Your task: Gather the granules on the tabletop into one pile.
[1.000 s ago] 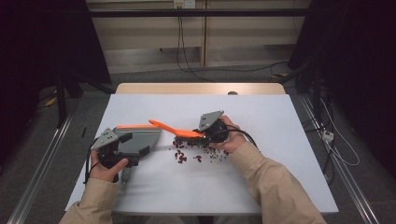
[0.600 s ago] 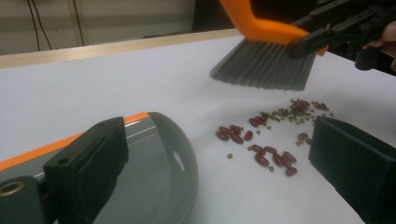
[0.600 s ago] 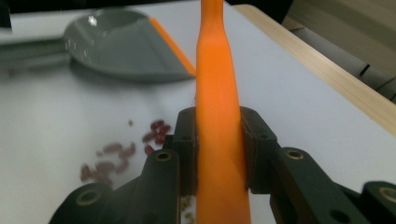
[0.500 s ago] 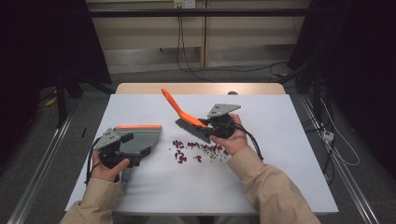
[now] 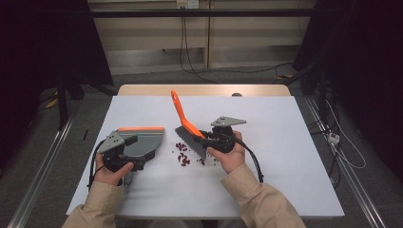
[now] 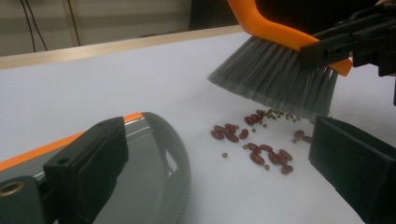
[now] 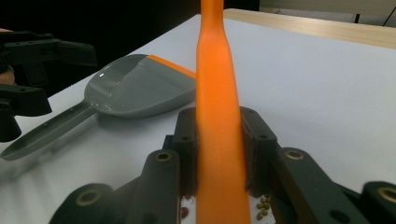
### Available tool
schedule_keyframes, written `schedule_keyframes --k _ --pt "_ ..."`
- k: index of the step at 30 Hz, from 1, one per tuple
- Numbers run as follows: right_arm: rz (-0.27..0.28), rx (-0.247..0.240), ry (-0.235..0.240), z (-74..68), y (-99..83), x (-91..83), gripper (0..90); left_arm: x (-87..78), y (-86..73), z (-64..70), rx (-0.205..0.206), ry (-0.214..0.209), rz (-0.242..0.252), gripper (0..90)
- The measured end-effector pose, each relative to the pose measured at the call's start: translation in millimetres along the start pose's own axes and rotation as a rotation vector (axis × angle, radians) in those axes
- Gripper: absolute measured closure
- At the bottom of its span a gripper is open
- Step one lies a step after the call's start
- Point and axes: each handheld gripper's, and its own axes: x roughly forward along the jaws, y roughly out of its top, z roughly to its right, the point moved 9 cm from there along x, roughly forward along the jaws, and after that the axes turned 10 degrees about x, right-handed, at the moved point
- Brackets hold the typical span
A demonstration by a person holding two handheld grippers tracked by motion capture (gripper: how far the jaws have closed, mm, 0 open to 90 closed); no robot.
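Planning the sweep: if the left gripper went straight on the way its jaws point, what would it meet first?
Probably the red beans on the table, then the brush bristles just beyond them; depth is hard to judge.

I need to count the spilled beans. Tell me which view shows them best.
The left gripper view: the beans lie close and sharp on the table, below the brush bristles. The high view shows them as tiny specks. The right gripper view shows a few behind the fingers.
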Motion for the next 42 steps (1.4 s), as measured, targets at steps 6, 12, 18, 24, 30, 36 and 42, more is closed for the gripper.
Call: schedule_keyframes --k 6,12,18,24,30,36,42 --pt "-0.012 0.039 -0.005 -13.3 -7.9 6.6 71.3 -0.3 0.8 0.6 0.004 0.001 0.004 4.6" --pt "-0.025 0.06 -0.001 -30.6 -15.0 20.0 71.3 0.1 -0.3 -0.5 0.002 0.0 0.0 4.6" --pt "-0.05 0.111 0.017 -43.7 -24.7 32.2 71.3 -2.3 0.9 -1.1 0.003 0.002 0.006 4.6" --pt "-0.061 0.19 0.033 -48.2 -30.7 39.4 71.3 -2.5 0.9 -0.6 0.005 0.002 0.005 4.6" --pt "-0.102 0.229 -0.053 -28.0 -35.8 44.2 71.3 -3.0 1.2 -0.8 0.007 0.002 0.007 4.6" --pt "-0.121 0.251 -0.082 -16.8 -37.2 43.2 71.0 -2.7 0.8 -0.2 0.008 0.004 0.004 4.6" --pt "-0.121 0.278 -0.094 -7.5 -37.3 38.2 71.0 -3.2 1.1 -0.6 0.01 0.006 0.006 4.7"
